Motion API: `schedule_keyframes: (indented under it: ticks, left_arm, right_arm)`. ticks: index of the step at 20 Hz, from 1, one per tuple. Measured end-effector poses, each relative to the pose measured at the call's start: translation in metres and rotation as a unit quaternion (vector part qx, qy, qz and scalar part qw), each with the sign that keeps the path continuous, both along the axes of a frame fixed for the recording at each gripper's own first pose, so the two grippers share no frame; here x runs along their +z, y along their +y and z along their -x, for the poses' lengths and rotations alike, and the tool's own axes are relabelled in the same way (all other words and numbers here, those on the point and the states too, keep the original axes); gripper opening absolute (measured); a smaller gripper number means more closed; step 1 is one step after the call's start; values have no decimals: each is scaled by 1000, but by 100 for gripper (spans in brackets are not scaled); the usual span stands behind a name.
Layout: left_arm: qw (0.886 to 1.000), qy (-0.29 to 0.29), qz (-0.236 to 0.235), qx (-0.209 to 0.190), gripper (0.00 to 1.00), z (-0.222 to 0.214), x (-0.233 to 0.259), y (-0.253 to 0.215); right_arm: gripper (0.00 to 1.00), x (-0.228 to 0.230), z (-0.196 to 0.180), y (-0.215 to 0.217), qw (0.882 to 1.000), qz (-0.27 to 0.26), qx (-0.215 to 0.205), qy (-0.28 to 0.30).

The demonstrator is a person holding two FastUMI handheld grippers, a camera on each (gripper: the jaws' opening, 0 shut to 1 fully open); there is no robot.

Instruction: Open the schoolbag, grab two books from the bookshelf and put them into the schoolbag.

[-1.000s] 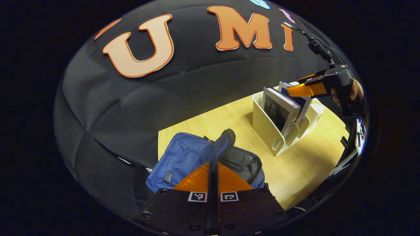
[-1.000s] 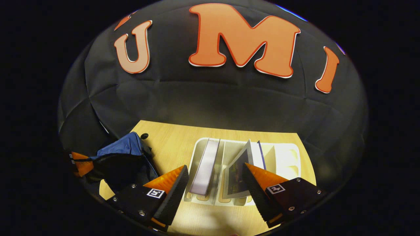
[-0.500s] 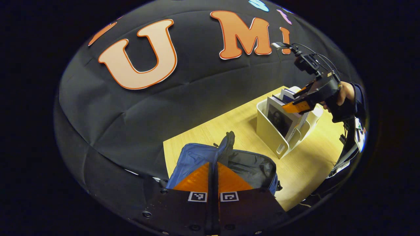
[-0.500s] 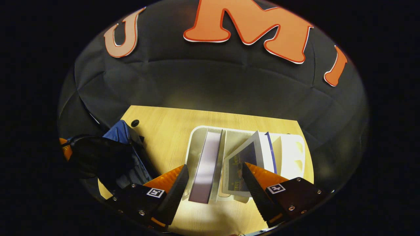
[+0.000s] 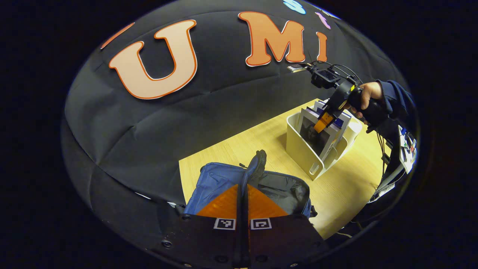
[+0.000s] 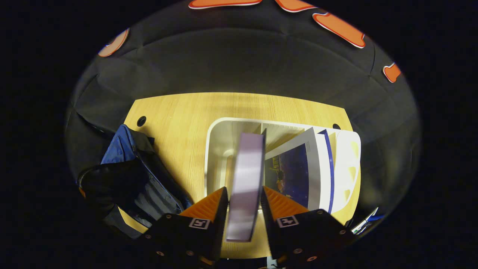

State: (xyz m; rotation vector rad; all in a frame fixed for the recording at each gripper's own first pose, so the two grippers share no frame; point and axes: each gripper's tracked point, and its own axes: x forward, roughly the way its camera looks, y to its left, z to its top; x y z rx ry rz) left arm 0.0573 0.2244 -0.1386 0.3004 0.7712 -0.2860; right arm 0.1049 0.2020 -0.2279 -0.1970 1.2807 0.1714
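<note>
We cannot see the lavender book's [image 6: 244,183] cover, only its blurred edge; the left hand-held gripper [image 5: 242,201] hides part of the schoolbag's [image 5: 283,188] opening.

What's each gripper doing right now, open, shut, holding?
Left gripper: shut on the schoolbag flap, holding it open.
Right gripper: shut on the pale book in the bookshelf.

The right gripper [image 6: 243,209] has its two orange fingers [image 6: 207,203] closed on the edge of a pale lilac book [image 6: 246,175] standing in the white bookshelf [image 6: 218,149]. More books [image 6: 298,168] lean in the next compartment. The open blue schoolbag [image 6: 127,175] sits at the wooden table [image 6: 179,116]'s left edge.
</note>
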Motion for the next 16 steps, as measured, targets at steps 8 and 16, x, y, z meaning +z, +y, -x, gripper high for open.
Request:
schedule_keyframes:
  ticks: [8, 16]
  left_arm:
    - [1000, 2, 19, 2, 0, 6, -9, -2]
    - [1000, 2, 11, 1, 0, 4, -6, -4]
  right_arm:
    - [28, 9, 14, 2, 997, -17, 10, 79]
    - [24, 74, 12, -16, 995, -87, 4, 57]
